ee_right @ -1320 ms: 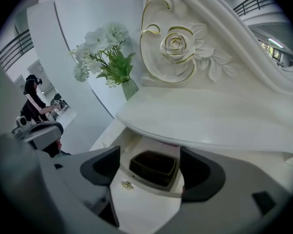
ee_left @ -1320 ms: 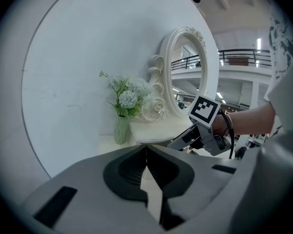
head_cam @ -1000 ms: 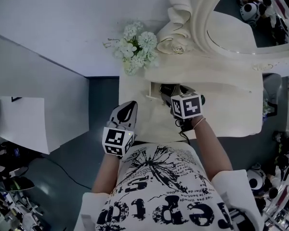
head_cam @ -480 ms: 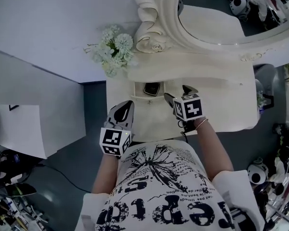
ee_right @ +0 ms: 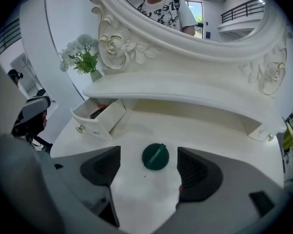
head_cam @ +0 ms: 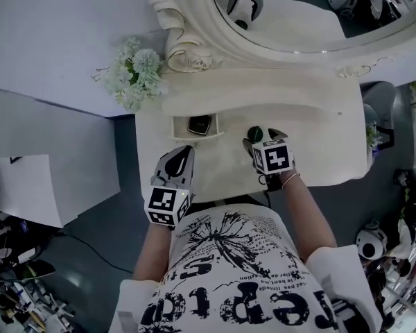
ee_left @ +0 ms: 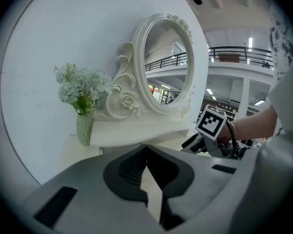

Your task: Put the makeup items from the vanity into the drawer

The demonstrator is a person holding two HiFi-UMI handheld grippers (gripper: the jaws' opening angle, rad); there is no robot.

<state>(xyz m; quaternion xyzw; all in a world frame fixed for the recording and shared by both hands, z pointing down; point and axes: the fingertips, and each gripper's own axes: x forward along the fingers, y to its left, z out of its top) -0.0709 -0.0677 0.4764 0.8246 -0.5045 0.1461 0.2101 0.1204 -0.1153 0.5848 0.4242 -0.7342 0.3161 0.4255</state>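
Our right gripper (ee_right: 147,179) gapes wide astride a round green compact (ee_right: 155,156) on the smooth white vanity (ee_right: 210,126); our left gripper (ee_left: 146,154) is pinched together, empty.

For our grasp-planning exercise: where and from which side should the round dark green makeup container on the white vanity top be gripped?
Probably grip the round dark green makeup container across its curved side wall, coming down from above: it sits flat and low on the white vanity top, with free space all round.
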